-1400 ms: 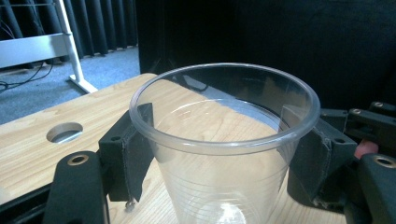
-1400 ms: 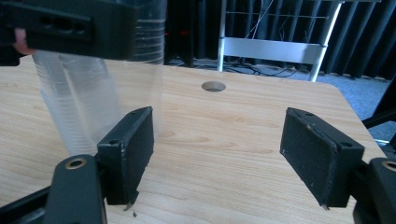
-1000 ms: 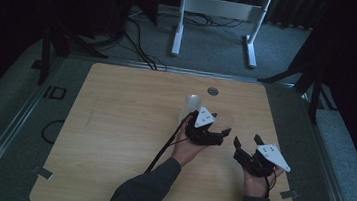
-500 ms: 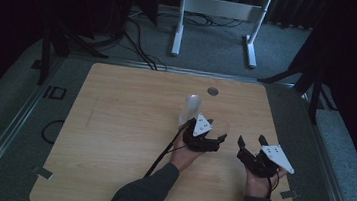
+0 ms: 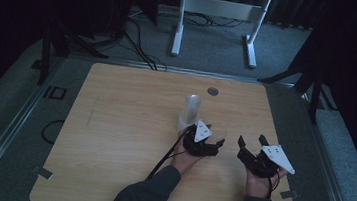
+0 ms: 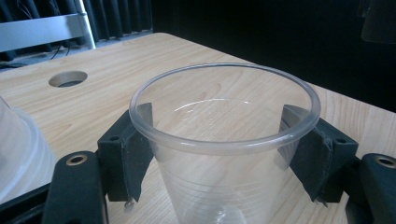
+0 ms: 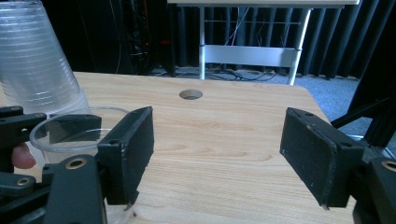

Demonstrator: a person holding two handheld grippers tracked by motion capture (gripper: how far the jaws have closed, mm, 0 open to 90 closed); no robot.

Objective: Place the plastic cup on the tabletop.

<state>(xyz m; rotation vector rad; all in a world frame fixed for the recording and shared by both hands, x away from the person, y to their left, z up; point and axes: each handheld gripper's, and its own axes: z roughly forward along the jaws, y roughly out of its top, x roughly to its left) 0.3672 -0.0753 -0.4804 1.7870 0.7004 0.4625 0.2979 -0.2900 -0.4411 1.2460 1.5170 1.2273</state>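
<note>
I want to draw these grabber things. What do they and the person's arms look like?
Each gripper, left and right, is black, with two chunky jaws that end in flat, dark rubbery pads. Small brass-ringed holes sit on the jaw bases. Each has a pale grey three-cornered plate with tiny dots on top. A black cable trails from the left one. The person wears dark long sleeves.

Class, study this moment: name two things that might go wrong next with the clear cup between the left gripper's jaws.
1. The thin clear cup is clamped just under its rim by the left gripper; squeezing harder may buckle it.
2. The upturned cup stack stands close beside it; a sideways move might topple it.
</note>
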